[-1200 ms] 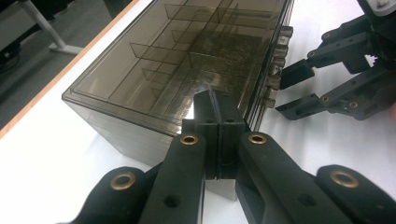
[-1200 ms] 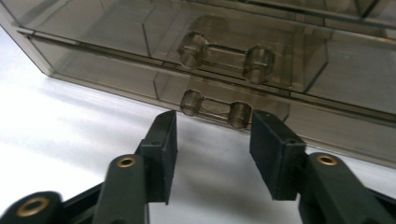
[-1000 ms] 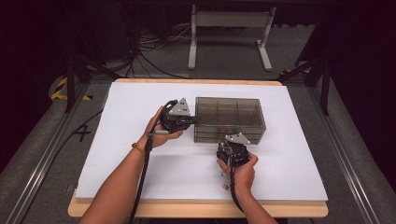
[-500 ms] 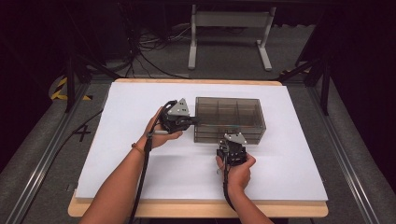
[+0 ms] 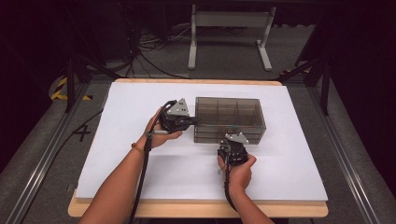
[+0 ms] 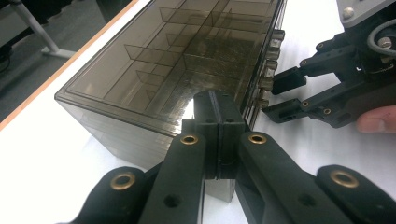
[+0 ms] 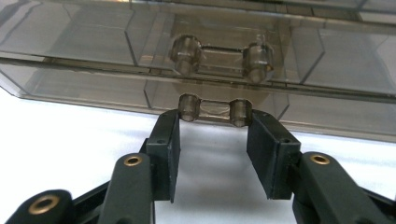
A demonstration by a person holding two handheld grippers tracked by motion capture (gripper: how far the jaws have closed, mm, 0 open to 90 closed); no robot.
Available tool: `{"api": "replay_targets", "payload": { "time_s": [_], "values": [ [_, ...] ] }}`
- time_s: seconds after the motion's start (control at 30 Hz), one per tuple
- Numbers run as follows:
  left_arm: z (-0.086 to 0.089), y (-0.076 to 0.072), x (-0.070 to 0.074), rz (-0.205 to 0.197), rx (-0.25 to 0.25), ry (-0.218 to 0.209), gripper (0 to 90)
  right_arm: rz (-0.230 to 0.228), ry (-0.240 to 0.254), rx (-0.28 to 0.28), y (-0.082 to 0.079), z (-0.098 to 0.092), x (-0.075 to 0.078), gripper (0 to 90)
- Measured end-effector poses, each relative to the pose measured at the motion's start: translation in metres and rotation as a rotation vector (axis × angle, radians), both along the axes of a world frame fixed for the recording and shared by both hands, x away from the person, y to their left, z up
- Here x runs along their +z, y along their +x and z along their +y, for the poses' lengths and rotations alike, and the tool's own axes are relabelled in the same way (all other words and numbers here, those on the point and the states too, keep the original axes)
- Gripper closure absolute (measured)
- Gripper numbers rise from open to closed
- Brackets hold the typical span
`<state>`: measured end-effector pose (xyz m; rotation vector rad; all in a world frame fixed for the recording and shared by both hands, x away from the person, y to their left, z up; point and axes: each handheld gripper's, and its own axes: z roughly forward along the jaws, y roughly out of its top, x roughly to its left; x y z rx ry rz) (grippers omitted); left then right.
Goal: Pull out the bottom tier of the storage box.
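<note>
- Smoky drawer box point(image 5: 229, 120) sits mid-table, slightly right of centre.
- Left gripper point(image 5: 190, 120), jaws pressed together, pushes against the box's left end.
- Right gripper point(image 7: 214, 122) has just been closing; pads pinch the lowest drawer handle point(image 7: 214, 111) (near face).

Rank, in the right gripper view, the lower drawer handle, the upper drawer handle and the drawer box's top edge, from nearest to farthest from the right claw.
1. Lower drawer handle: between the tips of the right claw, whose jaws have just been closing around it.
2. Upper drawer handle: directly above the lower one, one drawer higher.
3. Top edge of the drawer box: along the picture's top, farthest.
</note>
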<state>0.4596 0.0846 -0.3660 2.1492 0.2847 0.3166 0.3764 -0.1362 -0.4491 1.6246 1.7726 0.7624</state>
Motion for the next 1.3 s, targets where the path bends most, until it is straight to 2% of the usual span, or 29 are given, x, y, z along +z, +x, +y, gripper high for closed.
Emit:
{"api": "replay_targets", "payload": {
  "time_s": [0.1,0.4,0.47,0.53,0.6,0.67,0.77,0.83,0.93,0.97,1.03,1.07,1.1,1.23,1.3],
  "values": [
    [0.0,0.0,0.0,0.0,-0.001,-0.001,90.0,-0.002,0.011,0.002,-0.002,-0.001,-0.001,56.6],
    [0.0,0.0,0.0,0.002,0.0,-0.006,90.0,0.007,-0.003,0.018,-0.01,-0.001,0.001,55.9],
    [0.0,0.0,0.0,-0.001,0.004,-0.006,90.0,0.004,-0.03,0.039,-0.011,-0.001,0.001,54.5],
    [0.0,-0.002,0.0,-0.003,0.007,-0.004,90.0,-0.001,-0.036,0.078,-0.014,-0.002,0.0,48.4],
    [0.001,-0.004,0.0,-0.029,0.017,0.002,90.0,-0.006,-0.033,0.11,-0.019,-0.005,0.001,46.8],
    [0.005,-0.007,0.002,-0.038,0.025,-0.042,90.0,-0.018,-0.047,0.157,-0.025,-0.009,0.003,46.5],
    [0.015,-0.013,0.011,-0.05,0.047,-0.124,90.0,-0.042,-0.063,0.214,-0.031,-0.021,0.006,46.0],
    [0.022,-0.02,0.014,-0.057,0.053,-0.173,90.0,-0.059,-0.044,0.265,-0.034,-0.033,0.011,45.0],
    [0.029,-0.028,0.015,-0.071,0.076,-0.217,89.9,-0.115,-0.073,0.345,-0.04,-0.05,0.02,45.0],
    [0.032,-0.031,0.013,-0.069,0.085,-0.219,89.9,-0.134,-0.085,0.365,-0.042,-0.056,0.023,45.1],
    [0.036,-0.037,0.007,-0.087,0.091,-0.19,87.2,-0.151,-0.06,0.429,-0.044,-0.07,0.028,45.0],
    [0.038,-0.041,0.003,-0.091,0.101,-0.187,84.5,-0.168,-0.069,0.447,-0.045,-0.079,0.031,45.1],
    [0.041,-0.044,-0.001,-0.085,0.098,-0.192,84.0,-0.171,-0.055,0.477,-0.045,-0.088,0.034,45.0],
    [0.047,-0.05,-0.013,-0.054,0.1,-0.224,79.8,-0.186,-0.005,0.519,-0.045,-0.118,0.045,45.7],
    [0.046,-0.051,-0.019,-0.047,0.104,-0.222,76.2,-0.194,-0.014,0.53,-0.046,-0.131,0.05,45.9]
  ]
}}
